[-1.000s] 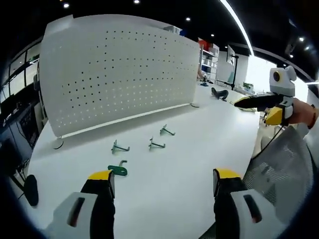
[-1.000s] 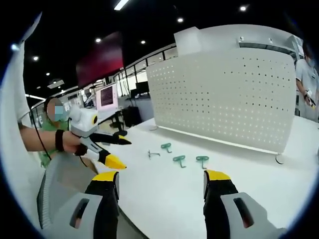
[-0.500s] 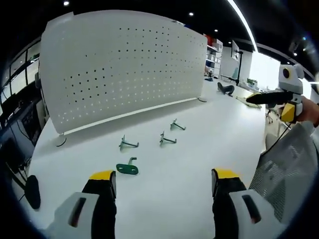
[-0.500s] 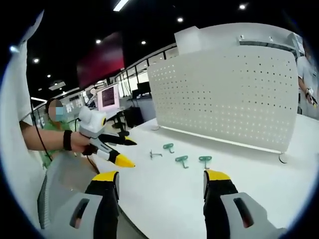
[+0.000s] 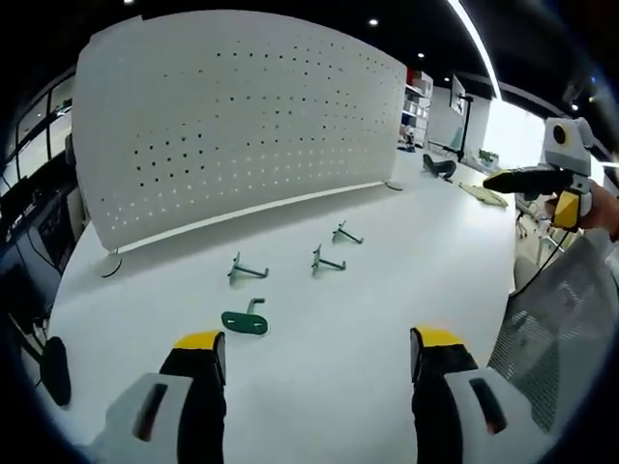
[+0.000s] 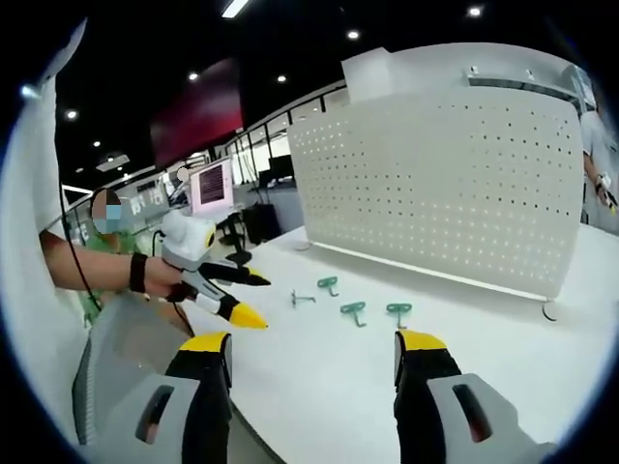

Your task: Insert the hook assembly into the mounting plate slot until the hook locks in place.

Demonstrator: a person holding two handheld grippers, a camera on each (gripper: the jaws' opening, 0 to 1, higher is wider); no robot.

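Observation:
A white perforated mounting plate (image 5: 242, 116) stands upright on the white table (image 5: 387, 290); it is also in the right gripper view (image 6: 445, 193). Several hook assemblies lie in front of it. The nearest has a green base (image 5: 245, 321), and grey ones lie behind it (image 5: 247, 270) (image 5: 326, 261) (image 5: 346, 233). From the other side their green bases show (image 6: 329, 284) (image 6: 352, 310) (image 6: 397, 310). My left gripper (image 5: 319, 340) is open and holds nothing, just short of the green-based hook. My right gripper (image 6: 314, 340) is open over the table edge. Each appears in the other's view (image 6: 253, 298) (image 5: 546, 188).
A mesh chair back (image 5: 551, 329) sits at the right of the left gripper view. A black object (image 5: 55, 367) lies at the table's left edge. Beyond the table are monitors (image 6: 213, 188) and shelves (image 5: 418, 97). A person's arm (image 6: 97, 271) holds the left gripper.
The left gripper has moved forward towards the hooks and plate, which now look nearer. In the right gripper view it has shifted right over the table edge. The hooks lie as before.

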